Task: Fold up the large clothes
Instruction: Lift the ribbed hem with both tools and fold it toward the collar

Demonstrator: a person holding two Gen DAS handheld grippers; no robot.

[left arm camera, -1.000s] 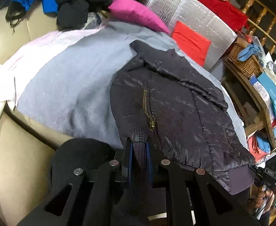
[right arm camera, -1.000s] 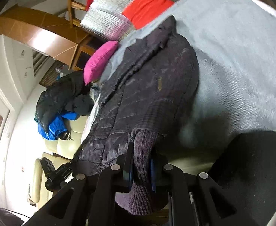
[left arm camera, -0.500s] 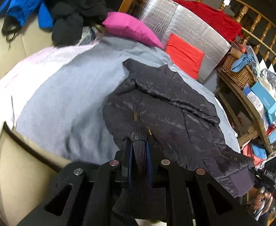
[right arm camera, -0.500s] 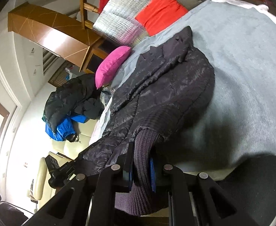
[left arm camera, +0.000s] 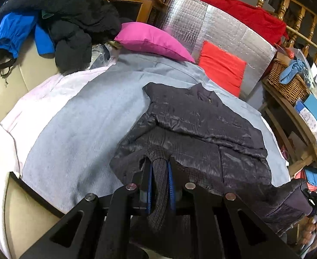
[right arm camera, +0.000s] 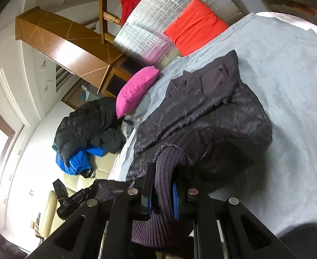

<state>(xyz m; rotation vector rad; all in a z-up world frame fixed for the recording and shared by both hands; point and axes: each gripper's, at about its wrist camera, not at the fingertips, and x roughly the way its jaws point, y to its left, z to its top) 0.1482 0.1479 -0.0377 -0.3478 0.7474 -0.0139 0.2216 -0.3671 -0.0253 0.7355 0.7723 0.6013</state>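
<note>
While both grippers' fingers (left arm camera: pixel 171 179) clench the jacket (left arm camera: pixel 201 129) hem, a wicker basket (left arm camera: pixel 288 82) holds blue cloth (left arm camera: pixel 292 73).

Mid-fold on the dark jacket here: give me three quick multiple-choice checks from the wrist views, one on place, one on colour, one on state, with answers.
1. Where does the dark jacket lie?
A. on the grey blanket
B. in the wicker basket
C. on the floor

2. What colour is the pillow beyond the jacket's collar?
A. green
B. pink
C. yellow

3. What is the left gripper doing?
A. open over bare blanket
B. shut on the pillow
C. shut on the jacket's ribbed hem

Answers: 1 A, grey blanket shows around the jacket's sides; 2 B, it is plainly bright pink; 3 C, knit ribbing is pinched between the blue-padded jaws.
</note>
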